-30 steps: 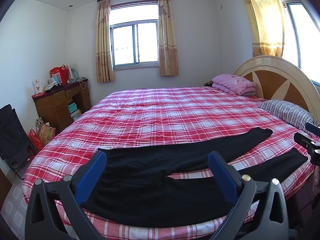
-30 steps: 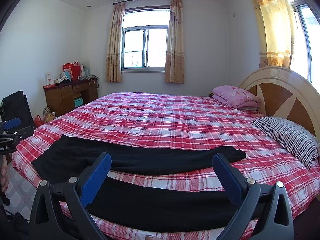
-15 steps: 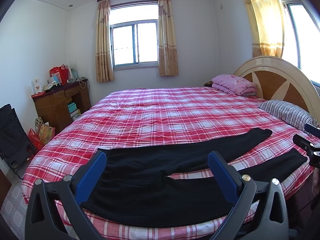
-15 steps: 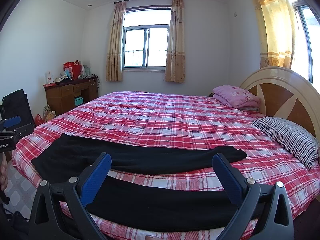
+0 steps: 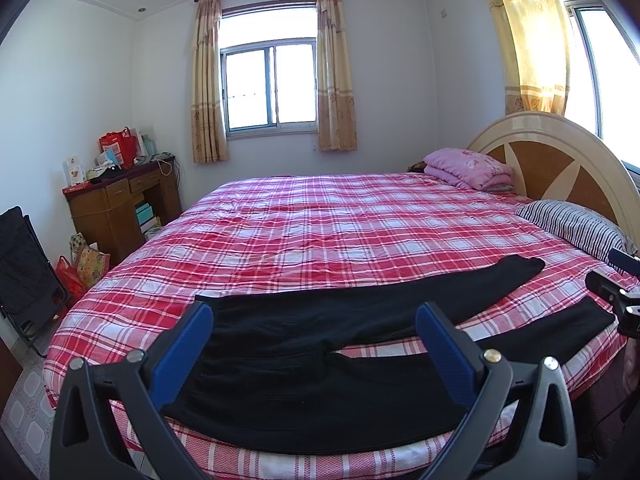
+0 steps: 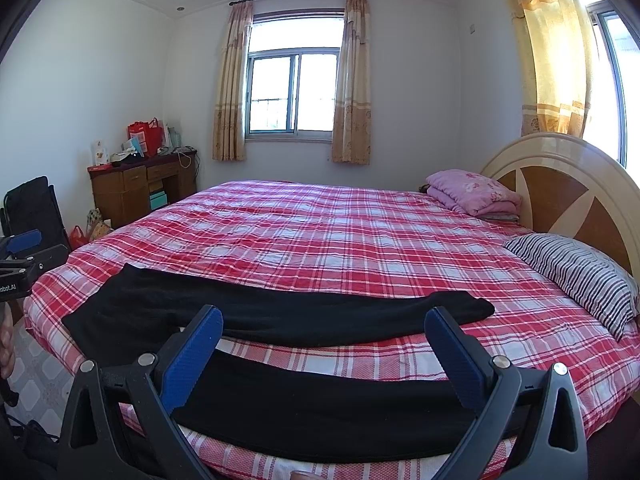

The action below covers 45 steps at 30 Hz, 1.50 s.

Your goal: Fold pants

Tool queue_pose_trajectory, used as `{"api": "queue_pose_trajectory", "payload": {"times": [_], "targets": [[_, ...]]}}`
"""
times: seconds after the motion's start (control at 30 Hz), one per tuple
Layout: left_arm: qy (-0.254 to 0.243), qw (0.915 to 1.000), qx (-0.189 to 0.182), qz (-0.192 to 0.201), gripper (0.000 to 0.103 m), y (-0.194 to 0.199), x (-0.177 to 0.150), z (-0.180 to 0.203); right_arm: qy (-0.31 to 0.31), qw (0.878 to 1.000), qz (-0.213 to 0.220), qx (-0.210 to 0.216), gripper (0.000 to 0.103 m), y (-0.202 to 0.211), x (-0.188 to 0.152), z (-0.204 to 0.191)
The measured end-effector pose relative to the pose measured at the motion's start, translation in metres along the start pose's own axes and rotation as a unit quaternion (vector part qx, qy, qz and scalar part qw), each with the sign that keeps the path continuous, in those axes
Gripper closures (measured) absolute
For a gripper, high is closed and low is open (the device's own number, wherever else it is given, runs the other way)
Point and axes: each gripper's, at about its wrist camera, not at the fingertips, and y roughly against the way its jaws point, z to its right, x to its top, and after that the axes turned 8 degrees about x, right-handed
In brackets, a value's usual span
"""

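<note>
The left gripper point(image 5: 314, 322) hangs with jaws spread wide and empty, above the waist end of the black fabric pants point(image 5: 320, 368), which lie flat on the red plaid bedspread point(image 5: 340, 224). The right gripper point(image 6: 324, 326), equally agape, hovers over the legs, probably clear of the cloth.

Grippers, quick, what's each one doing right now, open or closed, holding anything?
Left gripper: open, holding nothing, above the black pants.
Right gripper: open, holding nothing.
</note>
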Motion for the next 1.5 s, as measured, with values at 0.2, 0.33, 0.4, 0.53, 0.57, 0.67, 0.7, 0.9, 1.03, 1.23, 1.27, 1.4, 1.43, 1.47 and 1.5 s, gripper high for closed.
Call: {"api": "queue_pose_trajectory", "payload": {"times": [0.2,0.33,0.4,0.53,0.57,0.67,0.7,0.9,1.03,1.23,1.27,1.4,1.43,1.47,1.5], "targets": [[0.0,1.0,0.0,0.0,0.0,0.0,0.0,0.0,0.001,1.0,0.0,-0.001,0.001,-0.001,0.0,-0.002],[0.0,1.0,0.001,-0.002,0.0,-0.002,-0.001,-0.001,0.001,1.0,-0.002,0.0,0.001,-0.002,-0.001,-0.002],[0.0,1.0,0.001,-0.003,0.0,-0.003,-0.003,-0.002,0.002,1.0,-0.003,0.0,0.001,-0.003,-0.002,-0.003],[0.001,1.0,0.001,-0.007,0.0,-0.005,-0.005,-0.004,0.003,1.0,-0.006,0.0,0.001,-0.006,-0.004,-0.004],[0.001,1.0,0.002,-0.008,0.0,-0.006,-0.005,-0.005,0.004,1.0,-0.007,0.0,0.001,-0.006,-0.004,-0.005],[0.001,0.9999,0.002,-0.011,0.0,-0.008,-0.005,-0.006,0.005,1.0,-0.011,0.0,0.001,-0.009,-0.006,-0.005],[0.0,0.9999,0.003,-0.012,0.0,-0.008,-0.005,-0.006,0.005,1.0,-0.012,0.001,0.001,-0.01,-0.006,-0.005],[-0.001,0.9996,0.007,-0.027,0.0,-0.022,-0.011,-0.009,0.005,1.0,-0.025,0.003,0.001,-0.02,-0.011,-0.006],[-0.004,0.9987,0.012,-0.048,0.0,-0.043,-0.021,-0.015,0.01,0.999,-0.041,0.004,0.001,-0.033,-0.019,-0.008],[0.004,0.9954,0.035,-0.089,0.0,-0.104,-0.026,-0.061,0.012,0.997,-0.079,-0.004,0.001,-0.064,-0.034,0.006],[0.006,0.9948,0.041,-0.093,0.0,-0.115,-0.025,-0.07,0.013,0.996,-0.087,-0.01,0.001,-0.071,-0.037,0.01],[0.021,0.9898,0.037,-0.136,0.0,-0.177,-0.023,-0.109,-0.001,0.993,-0.119,-0.022,0.001,-0.098,-0.046,0.029],[0.02,0.9884,0.036,-0.146,0.0,-0.191,-0.023,-0.116,-0.005,0.992,-0.126,-0.024,0.001,-0.104,-0.048,0.034],[0.019,0.9859,0.038,-0.162,0.0,-0.208,-0.023,-0.123,-0.007,0.99,-0.136,-0.028,0.001,-0.112,-0.051,0.038],[0.02,0.984,0.041,-0.172,0.0,-0.22,-0.024,-0.125,-0.006,0.989,-0.145,-0.031,0.001,-0.118,-0.053,0.04]]}}
